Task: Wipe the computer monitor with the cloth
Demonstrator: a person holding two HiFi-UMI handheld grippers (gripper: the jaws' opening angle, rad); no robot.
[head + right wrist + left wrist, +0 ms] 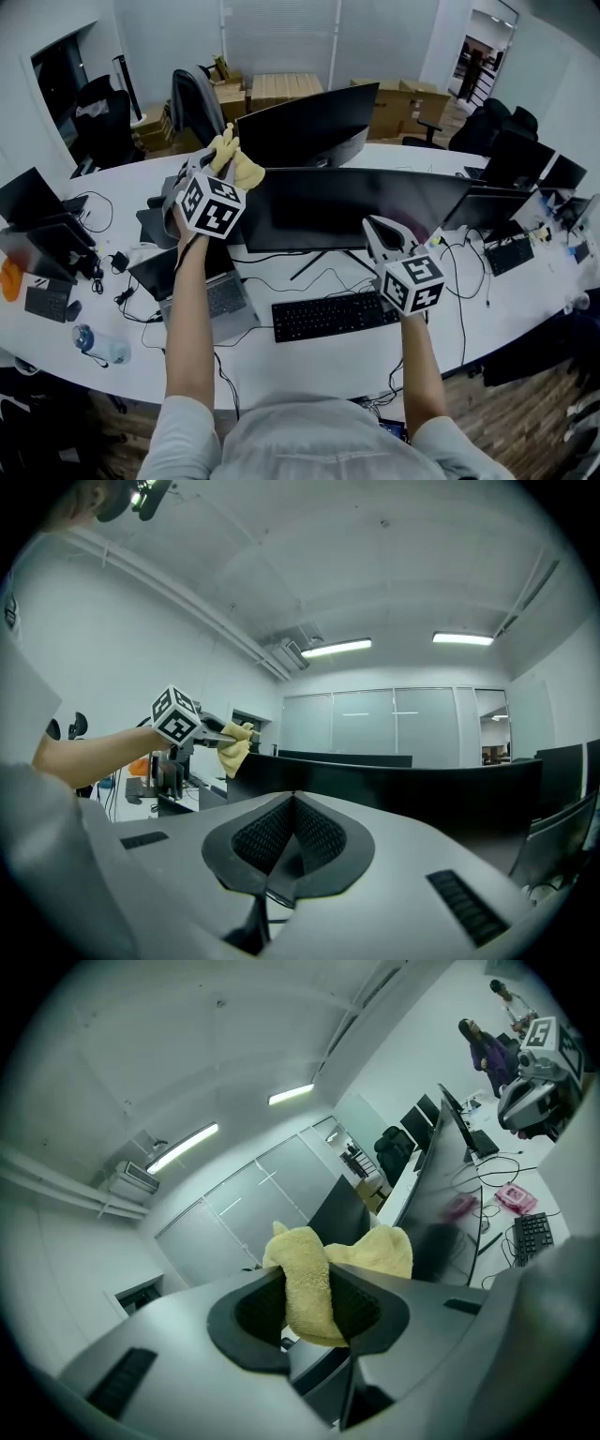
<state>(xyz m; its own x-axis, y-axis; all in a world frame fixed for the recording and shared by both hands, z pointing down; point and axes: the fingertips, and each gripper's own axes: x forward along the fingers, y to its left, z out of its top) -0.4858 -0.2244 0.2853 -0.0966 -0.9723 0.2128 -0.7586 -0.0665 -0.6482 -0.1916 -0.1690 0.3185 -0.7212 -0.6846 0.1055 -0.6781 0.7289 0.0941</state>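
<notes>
The yellow cloth (238,161) is off the desk and in the left gripper (218,165). In the left gripper view the two jaws are pressed onto a folded bunch of the cloth (309,1283), with loose corners sticking out past the tips. The head view puts that cloth at the far left end of the wide curved monitor (375,202), just at its top left corner. The right gripper view agrees, with the cloth (234,746) hanging beside the left end of the monitor's top edge (394,778). No view settles whether the fabric is pressed against the screen or only held just beside it.

The right gripper (377,228) is low in front of the right half of the screen, above the black keyboard (333,316). Its own view shows the jaws (292,841) brought together with nothing between them, so it plays no part in the hold.

So the pick-up and the lift to the monitor look done. By my reading the wiping itself is at its beginning or at one end of a pass. The screen is dark and even, with no streaks or cleaned band to show how much has been covered. Most of the panel lies to the right of the cloth and below it, so strokes across that width and down to the bottom edge seem to be what is left.
</notes>
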